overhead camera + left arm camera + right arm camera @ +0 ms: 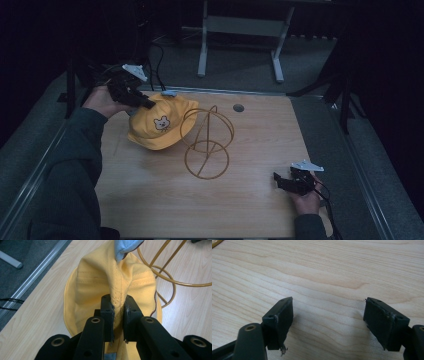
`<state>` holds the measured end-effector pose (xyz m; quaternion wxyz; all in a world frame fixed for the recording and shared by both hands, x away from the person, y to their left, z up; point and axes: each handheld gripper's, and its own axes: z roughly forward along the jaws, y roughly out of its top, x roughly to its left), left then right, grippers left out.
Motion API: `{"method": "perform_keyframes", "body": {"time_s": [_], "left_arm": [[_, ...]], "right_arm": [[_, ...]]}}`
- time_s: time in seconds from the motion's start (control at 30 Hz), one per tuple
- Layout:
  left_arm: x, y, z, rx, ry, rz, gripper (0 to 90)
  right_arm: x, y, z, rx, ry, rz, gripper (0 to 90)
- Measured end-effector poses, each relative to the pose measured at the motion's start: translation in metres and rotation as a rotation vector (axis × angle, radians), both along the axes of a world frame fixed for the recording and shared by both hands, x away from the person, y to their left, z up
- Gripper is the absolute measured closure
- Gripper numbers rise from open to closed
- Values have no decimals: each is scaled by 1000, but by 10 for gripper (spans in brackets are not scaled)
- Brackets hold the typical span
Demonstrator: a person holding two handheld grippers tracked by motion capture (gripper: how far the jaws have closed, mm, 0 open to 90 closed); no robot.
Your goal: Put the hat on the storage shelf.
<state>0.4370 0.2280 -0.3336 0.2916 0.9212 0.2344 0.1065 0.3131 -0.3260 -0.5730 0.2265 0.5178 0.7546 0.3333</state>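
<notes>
Dark room around, with a pale wooden counter (150, 200) in the middle and grey floor beyond. On the far left part of the counter, a yellow hat (156, 125) with a small bear picture, lifted at one side and tilted, its low edge seemingly touching the wood. Pinched by the left claw (145, 103) at a fold of the yellow fabric along a seam, jaws closed tight on the cloth, probably so that the hat hangs open and can be carried. Just beside the hat, on its right, a gold wire stand (207, 142) with a ring base and a round loop on top, very likely the place for hanging the hat, so holding it high and near makes sense. A bit of light blue cloth (125, 247) visible at the top of the hat. Near the front right corner, well apart from hat and stand, the right claw (284, 181) resting low over bare wood, jaws wide apart and holding nothing, apparently waiting.
</notes>
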Motion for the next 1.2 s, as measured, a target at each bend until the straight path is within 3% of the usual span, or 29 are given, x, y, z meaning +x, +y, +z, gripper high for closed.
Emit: {"method": "perform_keyframes", "body": {"time_s": [0.33,1.2], "left_arm": [[-2,13,0,-22,11,9,808],[-11,39,11,-135,7,14,809]], "right_arm": [[0,0,0,-2,-1,2,238],[0,0,0,-3,-1,2,238]]}}
